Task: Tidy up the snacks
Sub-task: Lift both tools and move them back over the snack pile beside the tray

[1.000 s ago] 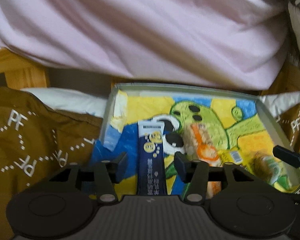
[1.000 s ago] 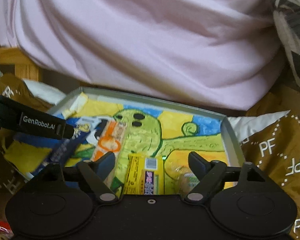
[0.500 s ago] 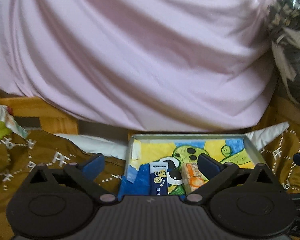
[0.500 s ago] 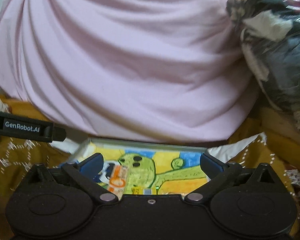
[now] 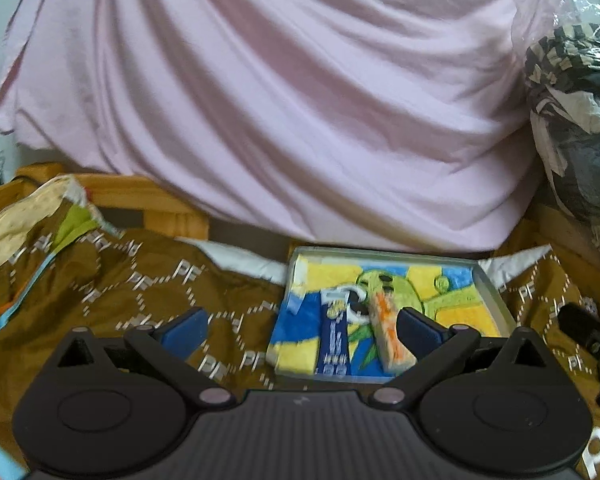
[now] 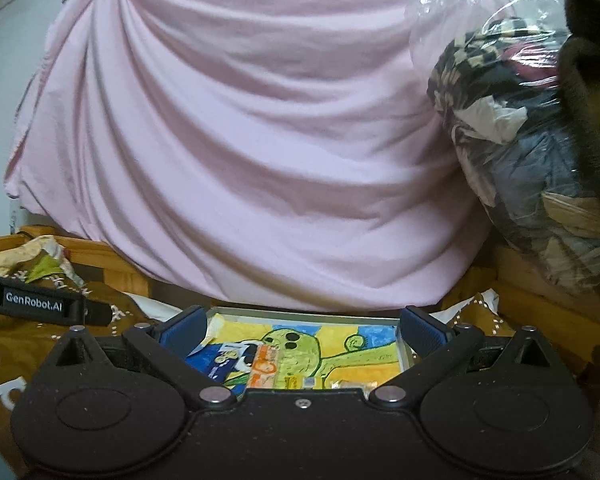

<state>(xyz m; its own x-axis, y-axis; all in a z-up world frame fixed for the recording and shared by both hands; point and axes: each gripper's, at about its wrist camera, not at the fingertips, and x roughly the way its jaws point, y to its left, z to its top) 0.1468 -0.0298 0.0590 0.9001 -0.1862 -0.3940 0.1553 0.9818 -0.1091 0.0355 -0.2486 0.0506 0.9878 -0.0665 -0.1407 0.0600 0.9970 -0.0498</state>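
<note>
While both grippers hang above the brown patterned cloth (image 5: 112, 292), the left gripper (image 5: 300, 328) has its blue-padded fingers (image 5: 184, 330) spread wide with nothing between them. Right of centre in the lower half of its view lies a shallow grey tray (image 5: 496, 300) lined with a bright yellow, blue and green cartoon drawing. Inside it, side by side and near the tray's left half, lie a dark blue stick packet (image 5: 334, 340) with white print and an orange-and-white snack bar (image 5: 390, 338). A pink sheet (image 5: 280, 100) fills the upper frame, a clear bag of clothes (image 6: 520, 152) at upper right. The right gripper (image 6: 302, 330) is likewise spread wide and empty.
</note>
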